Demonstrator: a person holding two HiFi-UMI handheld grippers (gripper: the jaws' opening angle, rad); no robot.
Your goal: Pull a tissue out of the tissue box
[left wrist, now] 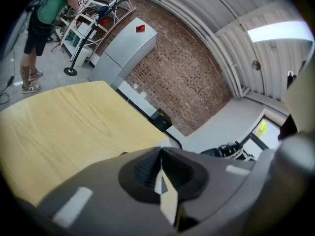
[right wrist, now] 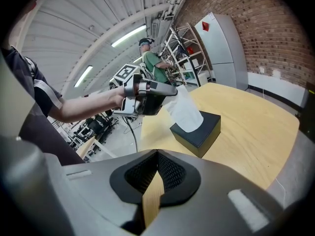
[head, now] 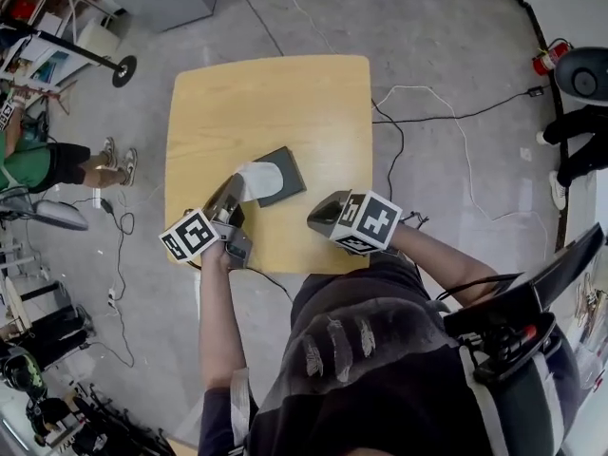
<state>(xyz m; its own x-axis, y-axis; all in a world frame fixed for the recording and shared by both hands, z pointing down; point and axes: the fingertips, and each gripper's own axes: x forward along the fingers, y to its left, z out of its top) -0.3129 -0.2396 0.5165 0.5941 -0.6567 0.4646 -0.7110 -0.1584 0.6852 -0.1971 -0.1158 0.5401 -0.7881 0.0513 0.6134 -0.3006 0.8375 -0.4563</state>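
The white paper tissue [right wrist: 186, 111] rises from the black rectangular tissue box [right wrist: 199, 132] on the pale wooden desk [head: 266, 103], pinched by the closed fingers of the left gripper [head: 234, 186], and is best drawn straight up, gently, with the right gripper [head: 319, 218], fingers shut and empty, ready to steady the box.

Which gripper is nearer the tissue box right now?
Left. The left gripper pinches the tissue just above the tissue box; the right gripper hangs apart, beside it.

Wood-grain table [head: 266, 93], matt dark tissue box [head: 288, 171], soft paper tissue [head: 258, 180]
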